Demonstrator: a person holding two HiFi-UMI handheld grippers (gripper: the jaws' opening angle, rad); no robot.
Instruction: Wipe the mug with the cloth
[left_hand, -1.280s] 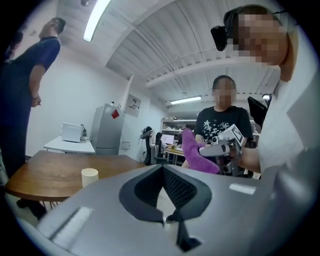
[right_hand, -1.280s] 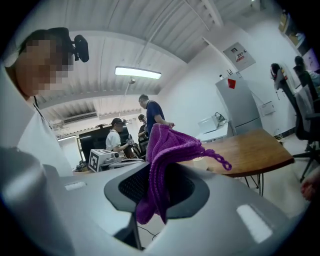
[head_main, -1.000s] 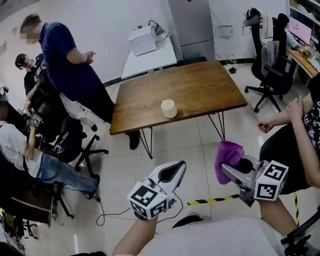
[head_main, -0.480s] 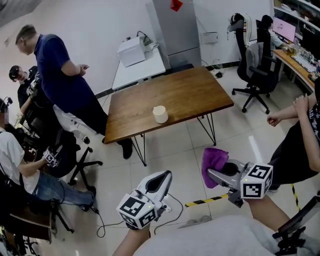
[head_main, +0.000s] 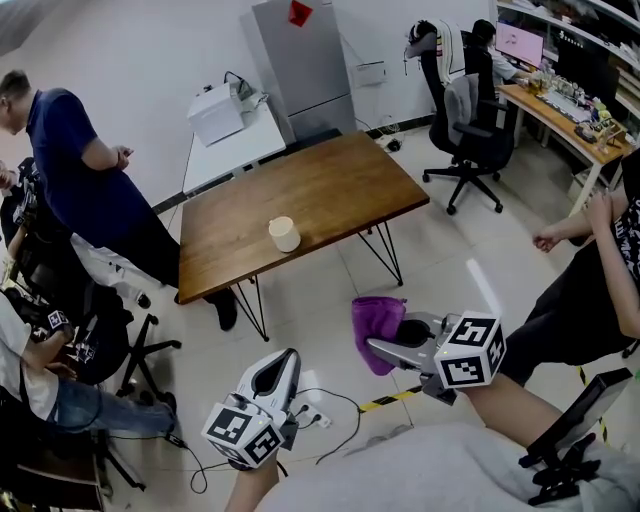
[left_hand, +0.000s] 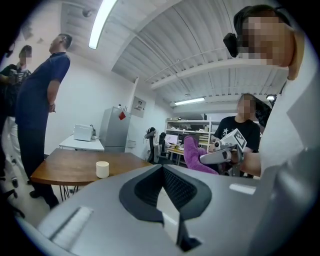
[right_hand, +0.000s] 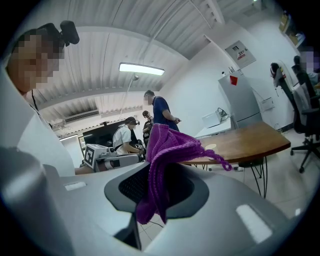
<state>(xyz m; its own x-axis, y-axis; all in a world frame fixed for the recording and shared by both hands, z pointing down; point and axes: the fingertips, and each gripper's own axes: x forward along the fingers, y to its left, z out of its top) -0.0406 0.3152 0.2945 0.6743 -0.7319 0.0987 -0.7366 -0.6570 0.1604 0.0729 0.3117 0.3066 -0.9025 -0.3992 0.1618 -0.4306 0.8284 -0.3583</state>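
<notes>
On the table stands a mug; right claw pinches cloth, left claw closed.

right tongs clamped on purple cloth | wooden table beyond

The purple cloth drapes across the jaw gap of the right hand-held gripper, hiding the pads. Beyond that gripper's tips, the mug on the desk is a pale speck, too small to show a handle.
</notes>
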